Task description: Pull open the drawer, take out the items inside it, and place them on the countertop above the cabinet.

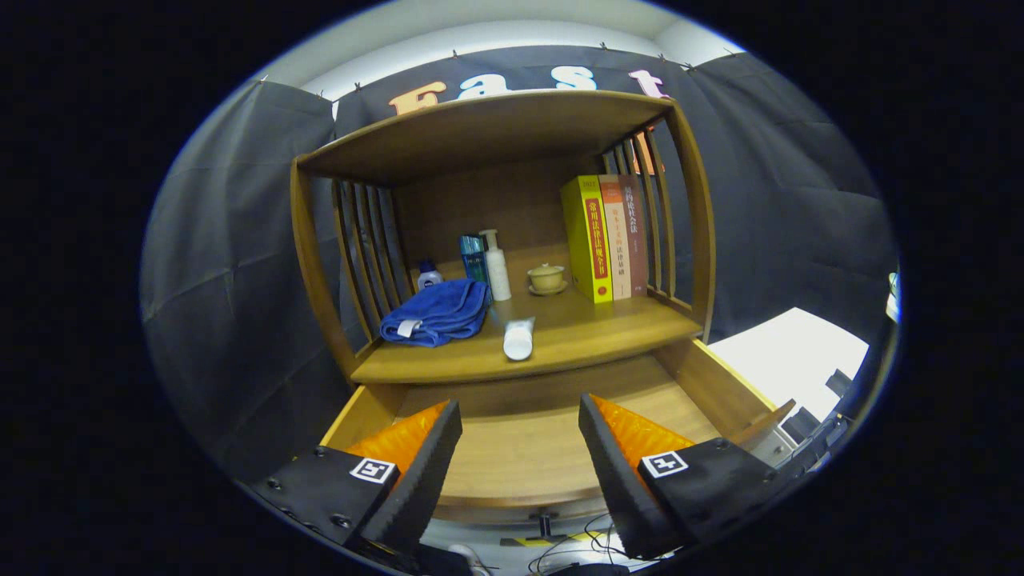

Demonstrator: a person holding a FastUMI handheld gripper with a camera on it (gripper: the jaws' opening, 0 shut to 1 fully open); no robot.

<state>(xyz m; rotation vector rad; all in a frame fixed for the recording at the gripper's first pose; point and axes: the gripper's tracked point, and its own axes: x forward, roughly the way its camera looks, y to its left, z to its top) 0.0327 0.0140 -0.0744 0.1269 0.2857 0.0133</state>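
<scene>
Fingers [520, 448] spread wide, gripping nothing, above the pulled-out drawer [520, 448], whose bare wooden floor lies between them. Just beyond, on the tabletop [608, 328]: white tube [518, 340], blue towel [436, 314]; farther back, bottles [496, 266], cup [547, 278], upright books [606, 238].

The gripper [520, 436] hangs with fingers spread over the pulled-out drawer [520, 448], below a countertop [592, 328] tube [518, 338].
</scene>
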